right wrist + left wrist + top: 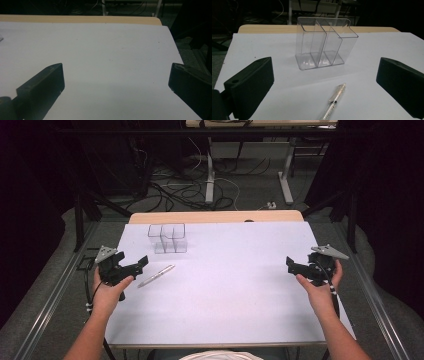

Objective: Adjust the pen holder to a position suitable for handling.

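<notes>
Pen (333, 102) lay flat on surface (235, 290), just in front of clear organizer (324, 45), apart from it. Left hand-held gripper (324, 85) released, jaws wide, aimed at pen, likely readying pickup. Right hand-held gripper (116, 82) released, empty, well apart from organizer, probably waiting.

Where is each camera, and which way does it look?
High view: above the table, looking forward and down; both forearms and each hand-held gripper show.
Left gripper view: on the left hand-held gripper, facing the pen and clear box; open jaws show.
Right gripper view: on the right hand-held gripper, facing bare table; open jaws show.
High and left views share pen and box.
</notes>
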Motion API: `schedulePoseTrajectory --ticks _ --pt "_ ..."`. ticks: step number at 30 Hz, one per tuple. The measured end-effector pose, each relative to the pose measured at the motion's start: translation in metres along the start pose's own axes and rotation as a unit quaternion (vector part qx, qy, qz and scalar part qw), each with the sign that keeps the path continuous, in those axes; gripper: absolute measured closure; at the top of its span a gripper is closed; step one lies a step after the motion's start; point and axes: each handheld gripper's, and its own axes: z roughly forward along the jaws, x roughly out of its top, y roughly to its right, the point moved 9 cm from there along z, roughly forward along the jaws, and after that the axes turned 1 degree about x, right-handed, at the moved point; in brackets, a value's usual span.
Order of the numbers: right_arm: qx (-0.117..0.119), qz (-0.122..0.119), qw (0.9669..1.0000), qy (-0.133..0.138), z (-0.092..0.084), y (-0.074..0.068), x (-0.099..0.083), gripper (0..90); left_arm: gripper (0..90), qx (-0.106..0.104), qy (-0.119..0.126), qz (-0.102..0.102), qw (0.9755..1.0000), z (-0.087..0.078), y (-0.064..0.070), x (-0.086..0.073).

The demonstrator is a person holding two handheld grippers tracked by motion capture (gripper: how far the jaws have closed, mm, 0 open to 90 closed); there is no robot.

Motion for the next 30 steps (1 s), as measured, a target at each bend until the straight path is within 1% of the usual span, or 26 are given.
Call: schedulePoseTrajectory --ticks 1,2,6,7,8,9,10,11,12,15,16,18,19,20,22,25,27,29,30 --pt "-0.003 -0.007 1.0000 -0.004 0.000 -0.001 -0.002 0.0 1.4 -0.001 0.000 -0.002 1.0000 0.000 0.000 0.001" --pt "-0.002 -0.017 0.9998 -0.003 0.001 -0.001 -0.002 0.0 1.4 0.000 0.001 -0.005 1.0000 0.000 0.001 0.003" --pt "0.008 -0.019 0.9998 0.000 0.000 -0.008 -0.001 0.0 1.5 0.000 0.006 -0.005 1.0000 -0.001 0.001 0.006" --pt "0.007 -0.028 0.9996 0.003 0.000 -0.008 0.000 0.0 1.7 0.003 0.007 -0.005 1.0000 -0.001 0.000 0.008" --pt "0.011 -0.025 0.9996 0.001 -0.001 -0.011 0.000 0.0 2.1 0.004 0.005 -0.008 0.9999 -0.001 0.000 0.009" --pt "0.009 -0.028 0.9996 0.003 -0.001 -0.010 0.000 0.0 2.7 0.004 0.002 -0.010 0.9999 0.000 -0.001 0.010" --pt "0.012 -0.027 0.9995 -0.008 -0.003 -0.010 -0.001 0.0 3.8 0.005 -0.001 -0.012 0.9999 0.000 -0.001 0.010" --pt "0.015 -0.022 0.9996 0.000 -0.001 -0.012 0.000 0.0 5.2 0.007 0.000 -0.011 0.9999 0.001 -0.001 0.012" --pt "0.011 -0.020 0.9997 0.004 0.000 -0.011 0.000 0.0 7.1 0.010 0.001 -0.007 0.9999 0.001 -0.001 0.013" --pt "0.015 -0.023 0.9996 0.001 -0.002 -0.012 0.000 0.0 13.2 0.016 0.008 0.005 0.9998 0.002 -0.002 0.020" --pt "0.014 -0.022 0.9996 0.004 -0.002 -0.012 0.001 0.0 14.9 0.018 0.011 0.008 0.9998 0.003 -0.002 0.024" --pt "0.014 -0.024 0.9996 0.007 -0.002 -0.012 0.001 0.0 16.0 0.018 0.012 0.009 0.9997 0.004 -0.002 0.027" --pt "0.016 -0.019 0.9997 0.004 -0.003 -0.013 0.001 0.0 16.3 0.019 0.012 0.010 0.9997 0.004 -0.002 0.029" --pt "0.013 -0.018 0.9997 0.010 -0.002 -0.013 0.002 0.0 17.0 0.020 0.013 0.012 0.9996 0.005 -0.003 0.032" --pt "0.015 -0.021 0.9996 0.008 -0.002 -0.012 0.002 0.0 19.0 0.016 0.001 0.011 0.9998 0.008 -0.004 0.037" --pt "0.018 -0.017 0.9997 0.004 -0.001 -0.013 0.000 0.0 24.0 0.017 -0.001 0.017 0.9997 0.010 -0.005 0.041" --pt "0.017 -0.019 0.9997 0.001 -0.001 -0.012 -0.001 0.0 26.7 0.020 -0.010 0.022 0.9995 0.014 -0.007 0.047" --pt "0.015 -0.016 0.9998 0.002 0.000 -0.012 -0.001 0.1 30.1 0.022 -0.009 0.022 0.9995 0.015 -0.008 0.049" --pt "0.019 -0.013 0.9997 0.001 0.000 -0.013 -0.002 0.2 32.3 0.021 -0.010 0.026 0.9994 0.017 -0.008 0.051"
